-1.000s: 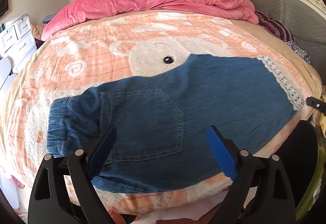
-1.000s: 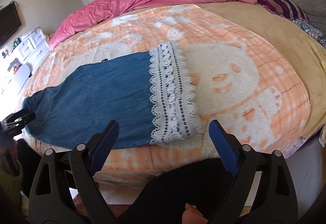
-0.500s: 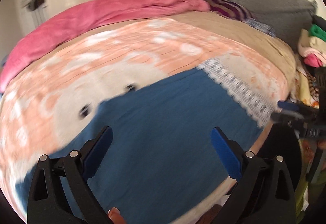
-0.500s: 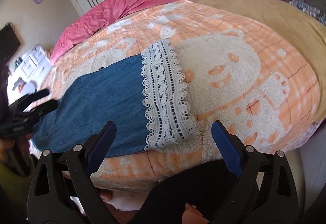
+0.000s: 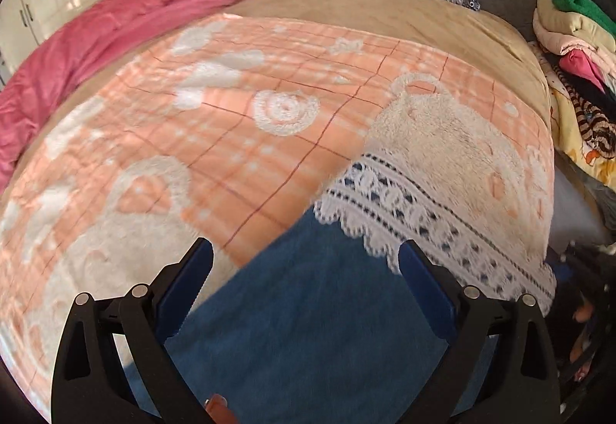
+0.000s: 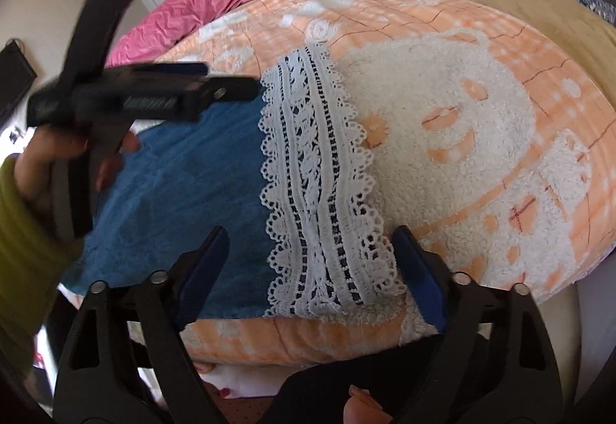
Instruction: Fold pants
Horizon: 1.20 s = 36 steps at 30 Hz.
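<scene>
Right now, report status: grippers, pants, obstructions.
Left gripper open, over the far cuff corner. Right gripper open, jaws just been closing astride the lace cuff, not yet gripping. Blue pants flat on the blanket. Nothing in the way.

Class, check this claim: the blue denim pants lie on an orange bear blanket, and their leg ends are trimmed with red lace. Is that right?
Not quite. The lace on the pants is white, not red, as the right wrist view shows plainly. The rest holds: blue denim, lying on the orange bear blanket.
</scene>
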Motion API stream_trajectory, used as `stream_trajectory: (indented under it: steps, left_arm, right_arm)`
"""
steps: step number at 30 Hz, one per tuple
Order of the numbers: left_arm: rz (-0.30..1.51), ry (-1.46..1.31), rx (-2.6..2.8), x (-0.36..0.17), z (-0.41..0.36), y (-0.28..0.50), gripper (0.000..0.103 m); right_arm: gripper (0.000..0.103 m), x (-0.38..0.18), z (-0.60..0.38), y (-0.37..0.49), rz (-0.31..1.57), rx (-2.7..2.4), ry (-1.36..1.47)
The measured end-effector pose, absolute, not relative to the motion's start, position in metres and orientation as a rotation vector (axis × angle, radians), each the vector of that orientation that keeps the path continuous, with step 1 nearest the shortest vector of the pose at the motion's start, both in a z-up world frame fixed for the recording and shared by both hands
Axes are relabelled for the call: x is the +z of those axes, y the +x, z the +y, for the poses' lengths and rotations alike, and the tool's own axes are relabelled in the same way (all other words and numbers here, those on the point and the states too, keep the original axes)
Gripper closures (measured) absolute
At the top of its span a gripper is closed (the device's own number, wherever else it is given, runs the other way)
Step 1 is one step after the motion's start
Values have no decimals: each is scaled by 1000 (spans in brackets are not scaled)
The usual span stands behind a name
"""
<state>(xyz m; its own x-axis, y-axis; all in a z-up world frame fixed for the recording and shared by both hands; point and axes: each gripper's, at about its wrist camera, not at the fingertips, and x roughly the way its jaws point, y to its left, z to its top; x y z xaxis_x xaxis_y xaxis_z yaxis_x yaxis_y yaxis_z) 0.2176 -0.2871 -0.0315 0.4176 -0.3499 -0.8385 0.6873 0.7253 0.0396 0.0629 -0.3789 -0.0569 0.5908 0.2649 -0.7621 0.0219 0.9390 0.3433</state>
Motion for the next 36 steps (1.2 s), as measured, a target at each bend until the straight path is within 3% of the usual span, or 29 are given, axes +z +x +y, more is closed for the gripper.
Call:
stream_trajectory:
  steps: [2,5,7,9,12,16,20,24,26,27,36]
  left_arm:
    - [949,389,-702,-34,-290,225,6]
    - [971,357,-757,-41,-299,233,7]
    - [976,372,-778,-45,-306,233,8]
    - [978,372,-818,-48,-312,233,8]
    - [979,371,-875,-50,-318,233,20]
    - [995,338,-898,-58,-319,235,22]
    - [1005,281,-915,-63,-315,237,27]
    - [990,258,-917,-65,-312,233,41]
    - [971,246,-925,-62,-310,231,56]
    - [958,230,-911,-59,-306,231,70]
    - [839,47,-983,-14,-243,223,76]
  right_arm:
    - [52,-57,-381,61,916,132,345]
    - [69,-58,-391,57,902,114,396]
    - [75,-58,-396,53,889,114,423]
    - [75,-58,-397,52,887,123,435]
    - [73,-58,-394,53,889,128,419]
    - [70,-61,-388,62,904,133,405]
    - [79,-59,-382,63,899,135,370]
    - [85,-58,-376,63,892,171,363]
    - [86,-56,-374,65,889,179,359]
    - [86,-55,-373,64,883,178,358]
    - [86,-10,-339,51,785,254,298]
